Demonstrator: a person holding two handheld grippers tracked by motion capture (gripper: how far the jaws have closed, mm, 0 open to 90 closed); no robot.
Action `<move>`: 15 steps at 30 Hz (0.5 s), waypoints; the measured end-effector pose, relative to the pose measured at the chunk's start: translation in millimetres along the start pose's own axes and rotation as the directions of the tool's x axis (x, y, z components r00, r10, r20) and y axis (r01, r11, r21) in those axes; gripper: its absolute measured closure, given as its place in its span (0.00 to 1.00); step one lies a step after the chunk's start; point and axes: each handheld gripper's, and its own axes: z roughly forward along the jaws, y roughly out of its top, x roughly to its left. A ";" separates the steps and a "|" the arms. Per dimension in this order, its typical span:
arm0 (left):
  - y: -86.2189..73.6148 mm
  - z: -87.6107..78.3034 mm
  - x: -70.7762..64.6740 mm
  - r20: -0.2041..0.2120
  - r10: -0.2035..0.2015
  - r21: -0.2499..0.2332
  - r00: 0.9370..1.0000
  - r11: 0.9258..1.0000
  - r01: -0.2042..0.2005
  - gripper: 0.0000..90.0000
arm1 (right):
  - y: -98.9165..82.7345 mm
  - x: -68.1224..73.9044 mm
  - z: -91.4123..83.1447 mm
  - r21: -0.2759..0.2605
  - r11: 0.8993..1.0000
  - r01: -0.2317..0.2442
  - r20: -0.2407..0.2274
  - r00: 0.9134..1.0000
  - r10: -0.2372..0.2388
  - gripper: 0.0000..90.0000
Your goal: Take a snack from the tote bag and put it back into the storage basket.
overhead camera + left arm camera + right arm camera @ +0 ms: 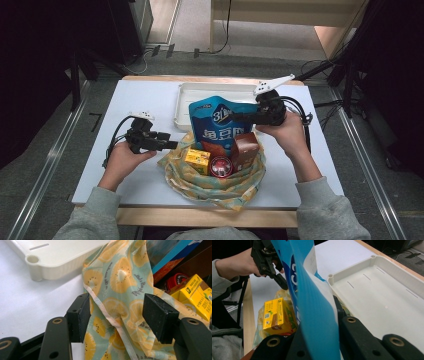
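At far left of the white table [150, 95], seen from the high view, left gripper [172, 145] held level in a grey-sleeved person's hand, jaws spread apart and pointing at the rim of the lemon-print fabric bag [220, 187]; from the left gripper view, bag edge and its pale seam [117, 302] bunched in the gap, brushing the left pad, the right pad clear of it, nothing clamped. At centre, near the table's front edge, bag slumped open and holding a yellow carton [197, 161], a round red tin [220, 166] and a brown box [245, 150], packed close together. Rising upright out of the bag, blue snack pouch [218, 122] with white lettering, its top overlapping the near rim of the cream plastic tray [182, 107] lying just behind. At right, right gripper [239, 116] reaching in level from the pouch's right edge, jaws clamped tight on the pouch; from the right gripper view, blue film [317, 322] pinched between the two black jaws, yellow carton [277, 313] below to the left, tray [387, 297] to the right, the other gripper [268, 262] farther off.
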 end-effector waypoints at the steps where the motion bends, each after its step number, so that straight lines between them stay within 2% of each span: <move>1: 0.0 -0.1 0.1 -0.002 0.002 -0.001 1.000 1.000 -0.002 0.44 | 1.0 0.8 -0.2 0.001 1.000 -0.001 0.004 1.000 0.001 0.99; 9: -0.2 -1.6 0.8 0.001 -0.001 -0.009 1.000 1.000 0.001 0.44 | 12.5 6.7 0.7 0.009 1.000 0.013 0.019 1.000 -0.013 0.99; 15: -0.7 -1.1 1.3 0.002 -0.005 -0.007 1.000 1.000 0.005 0.44 | 23.4 12.6 -5.1 -0.001 1.000 0.027 0.029 0.999 -0.027 1.00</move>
